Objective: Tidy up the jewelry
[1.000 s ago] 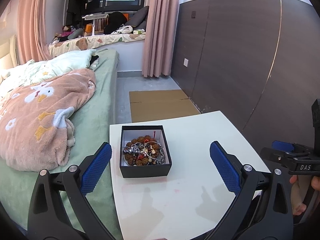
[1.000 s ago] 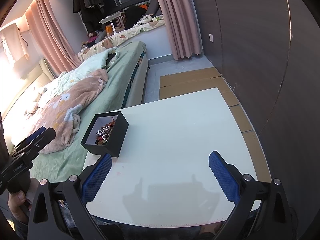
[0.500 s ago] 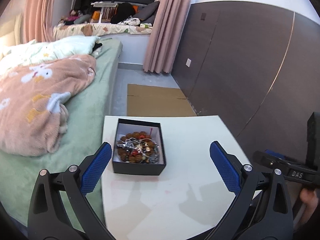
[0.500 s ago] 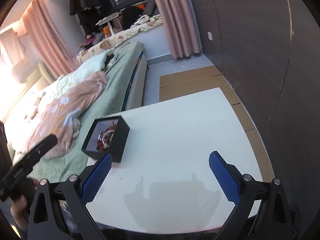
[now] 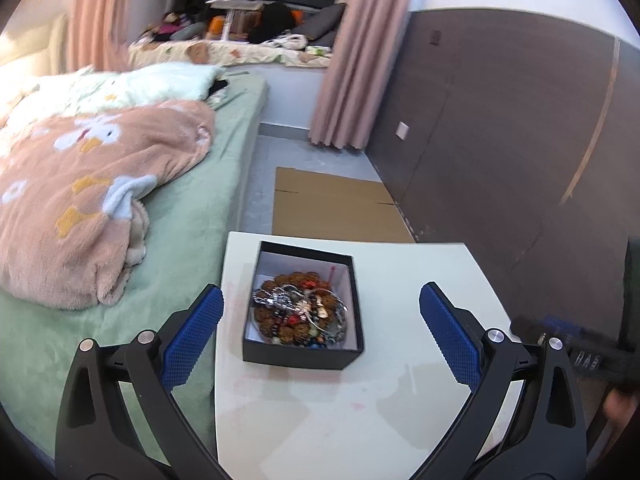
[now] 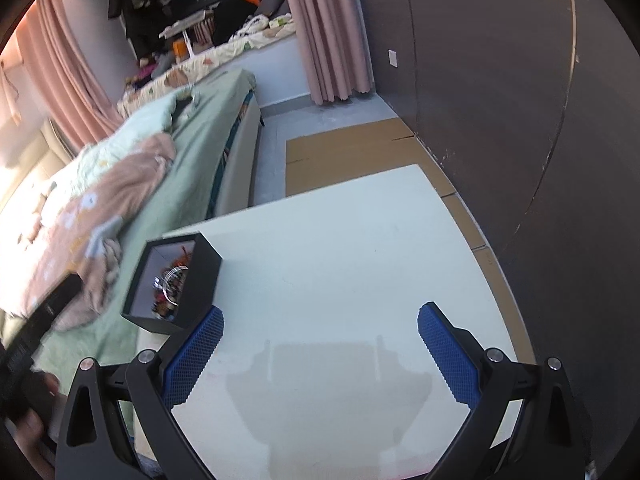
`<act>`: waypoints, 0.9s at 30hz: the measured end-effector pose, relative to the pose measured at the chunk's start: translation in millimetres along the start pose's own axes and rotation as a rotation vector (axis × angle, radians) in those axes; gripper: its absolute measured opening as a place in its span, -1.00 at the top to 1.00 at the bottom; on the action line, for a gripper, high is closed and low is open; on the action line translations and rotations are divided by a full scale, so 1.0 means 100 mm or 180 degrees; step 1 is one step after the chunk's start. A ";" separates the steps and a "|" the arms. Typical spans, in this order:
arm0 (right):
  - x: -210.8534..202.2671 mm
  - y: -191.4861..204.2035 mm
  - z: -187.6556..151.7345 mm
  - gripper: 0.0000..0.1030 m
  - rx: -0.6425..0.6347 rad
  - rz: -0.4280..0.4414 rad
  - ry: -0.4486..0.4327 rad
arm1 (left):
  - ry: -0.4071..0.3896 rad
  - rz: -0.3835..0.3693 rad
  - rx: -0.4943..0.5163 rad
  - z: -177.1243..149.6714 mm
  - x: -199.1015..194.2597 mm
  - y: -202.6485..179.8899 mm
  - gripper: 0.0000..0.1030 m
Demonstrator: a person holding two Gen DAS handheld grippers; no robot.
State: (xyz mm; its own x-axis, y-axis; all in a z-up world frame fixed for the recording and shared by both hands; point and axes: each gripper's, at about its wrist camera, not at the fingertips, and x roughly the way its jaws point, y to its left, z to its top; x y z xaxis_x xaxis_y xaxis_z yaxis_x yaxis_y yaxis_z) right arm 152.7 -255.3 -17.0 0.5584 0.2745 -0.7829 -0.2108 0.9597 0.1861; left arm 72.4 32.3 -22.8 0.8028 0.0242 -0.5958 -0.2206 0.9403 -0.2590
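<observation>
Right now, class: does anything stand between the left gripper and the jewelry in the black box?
Nothing visible does. The left gripper, open, faces the lidless black box on the white table; the jewelry lies exposed.

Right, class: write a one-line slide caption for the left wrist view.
Open left gripper faces a black box of tangled jewelry on a white table.

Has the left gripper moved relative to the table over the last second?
Yes. The left gripper has come forward and left: the box now sits between its fingers and larger, while it lies in the same spot by the table's left edge.
</observation>
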 end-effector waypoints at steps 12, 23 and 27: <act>0.94 0.31 -0.11 -0.85 -0.0512 -0.0464 0.0194 | 0.0026 0.0288 -0.0141 0.11 0.21 0.37 -0.90; 1.36 0.27 -0.17 -0.85 -0.0602 -0.0569 0.0057 | 0.0128 0.0083 0.0028 0.12 0.14 0.23 -0.90; 1.40 0.26 -0.15 -0.86 -0.0563 -0.0535 0.0088 | 0.0138 -0.0022 -0.0028 0.13 0.08 0.25 -0.90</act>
State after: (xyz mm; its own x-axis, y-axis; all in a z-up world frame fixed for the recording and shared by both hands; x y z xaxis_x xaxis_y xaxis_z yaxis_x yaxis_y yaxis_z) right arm 212.9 -192.5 -130.6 0.5759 0.1077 -0.8104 -0.2553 0.9654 -0.0530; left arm 81.0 60.5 -24.1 0.7795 0.0027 -0.6264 -0.2201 0.9374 -0.2699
